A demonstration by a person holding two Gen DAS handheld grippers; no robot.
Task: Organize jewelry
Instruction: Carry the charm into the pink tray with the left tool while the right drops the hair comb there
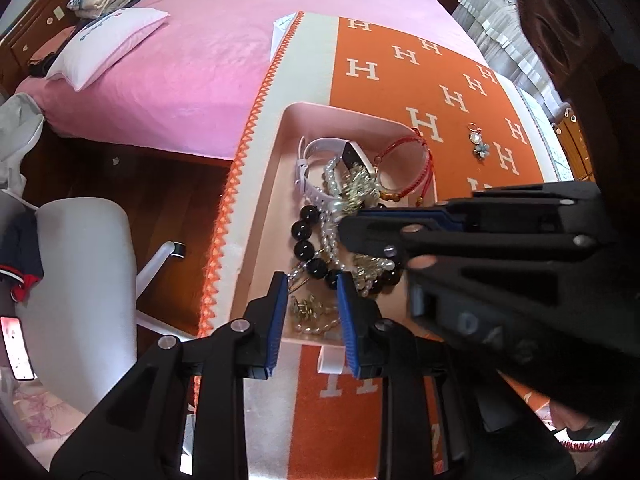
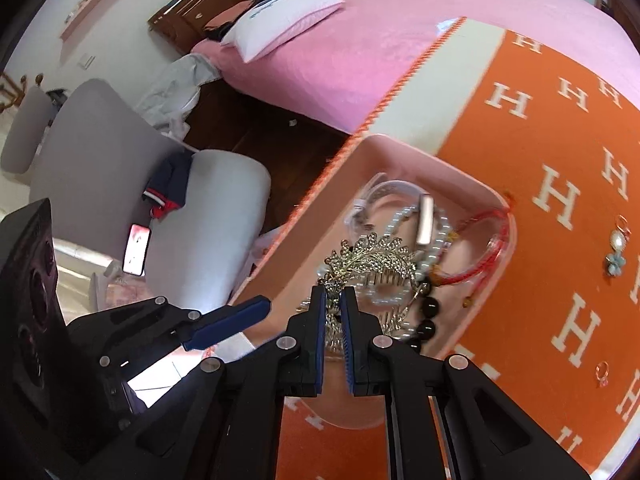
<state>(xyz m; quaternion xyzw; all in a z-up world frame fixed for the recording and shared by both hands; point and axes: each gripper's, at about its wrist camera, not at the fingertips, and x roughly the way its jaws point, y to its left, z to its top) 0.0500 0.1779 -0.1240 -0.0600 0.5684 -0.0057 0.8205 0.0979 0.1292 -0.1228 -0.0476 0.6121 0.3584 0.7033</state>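
A pink tray (image 1: 340, 114) lies on the orange H-pattern blanket (image 1: 400, 60) with a pile of jewelry in it: a black bead bracelet (image 1: 304, 248), pearl strands, a white watch band (image 1: 320, 148) and a red cord bracelet (image 1: 412, 148). My left gripper (image 1: 311, 282) hangs open over the tray's near end, with gold pieces and pearls lying loose below its gap. My right gripper (image 2: 334, 292) is shut on the end of a gold leaf-shaped hair comb (image 2: 368, 254) above the pile. A pearl flower pendant (image 2: 616, 248) and a small ring earring (image 2: 602, 372) lie on the blanket outside the tray.
The blanket covers the corner of a pink bed with a white pillow (image 1: 108, 44). A grey chair (image 1: 88, 280) holding a lit phone (image 1: 16, 348) and clothes stands on the wood floor to the left. The two grippers are close together over the tray.
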